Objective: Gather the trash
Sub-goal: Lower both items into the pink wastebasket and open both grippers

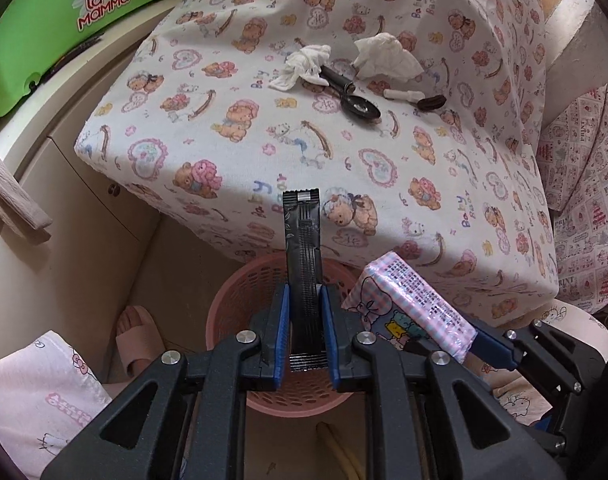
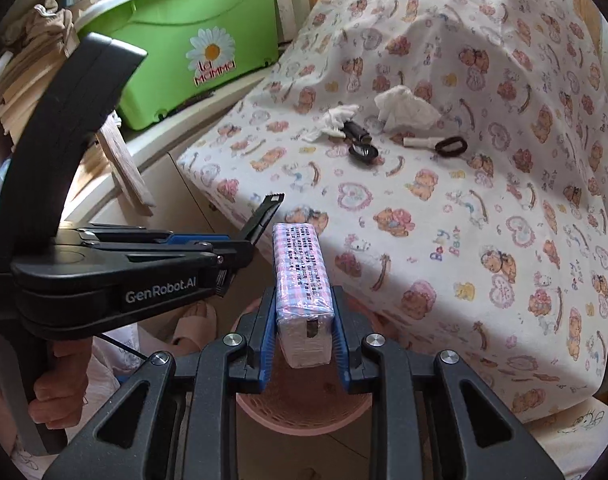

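Observation:
My left gripper [image 1: 305, 296] is shut on a black stick sachet [image 1: 302, 248] that stands up between its blue pads. My right gripper [image 2: 304, 300] is shut on a pink checked tissue pack [image 2: 302, 272]. Both hang over a pink plastic basket [image 1: 232, 312] on the floor by the table's near edge, and the basket's rim [image 2: 304, 412] also shows under the right gripper. On the bear-print tablecloth [image 1: 264, 152] farther off lie two crumpled tissues [image 1: 306, 66] [image 1: 384, 58], a black spoon [image 1: 360, 108], a small white tube [image 1: 400, 95] and a dark round piece [image 1: 432, 103].
A green tub [image 1: 64, 28] stands on a cream cabinet [image 1: 84, 216] left of the table. Wooden boards [image 1: 12, 196] lean at the far left. A person's slippered foot [image 1: 138, 336] is beside the basket. A patterned cushion [image 1: 584, 184] lies to the right.

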{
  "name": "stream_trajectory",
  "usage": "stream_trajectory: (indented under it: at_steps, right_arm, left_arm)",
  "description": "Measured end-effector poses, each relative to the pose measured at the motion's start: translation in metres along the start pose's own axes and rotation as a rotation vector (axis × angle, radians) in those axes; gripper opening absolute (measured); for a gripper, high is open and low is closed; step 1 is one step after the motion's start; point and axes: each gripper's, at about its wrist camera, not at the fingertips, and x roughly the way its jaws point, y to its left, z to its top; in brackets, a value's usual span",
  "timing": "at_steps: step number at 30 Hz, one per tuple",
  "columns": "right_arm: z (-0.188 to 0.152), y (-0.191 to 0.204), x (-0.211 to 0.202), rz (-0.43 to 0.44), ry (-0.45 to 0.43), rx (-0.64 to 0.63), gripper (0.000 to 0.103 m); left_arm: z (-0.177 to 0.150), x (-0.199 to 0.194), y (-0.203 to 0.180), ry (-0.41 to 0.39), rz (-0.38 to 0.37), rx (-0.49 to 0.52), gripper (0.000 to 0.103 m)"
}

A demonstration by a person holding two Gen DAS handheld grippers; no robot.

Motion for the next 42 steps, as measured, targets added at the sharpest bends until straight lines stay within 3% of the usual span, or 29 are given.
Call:
stream_trajectory:
  at_steps: [16, 21, 25, 30, 42]
  right_arm:
    - [-0.025, -0.012, 0.066, -0.056, 0.206, 0.042, 0.027]
    - [-0.034, -0.012, 0.088, -0.086, 0.261, 0.030, 0.027]
    - [-0.044, -0.013, 0.110, -0.110, 0.311, 0.024, 0.027]
    - [-0.052, -0.016, 0.132, -0.125, 0.354, 0.027, 0.027]
    - [-0.068, -0.026, 0.157, -0.108, 0.444, 0.064, 0.027]
  left_arm:
    - [-0.014, 0.066, 0.025, 0.191, 0.019, -0.092, 0.014]
    - [-0.017, 0.100, 0.034, 0.248, 0.090, -0.109, 0.014]
    - [-0.018, 0.129, 0.038, 0.311, 0.095, -0.117, 0.014]
    - [-0.022, 0.148, 0.030, 0.339, 0.133, -0.065, 0.014]
    - [-0.033, 0.170, 0.038, 0.410, 0.141, -0.083, 0.015]
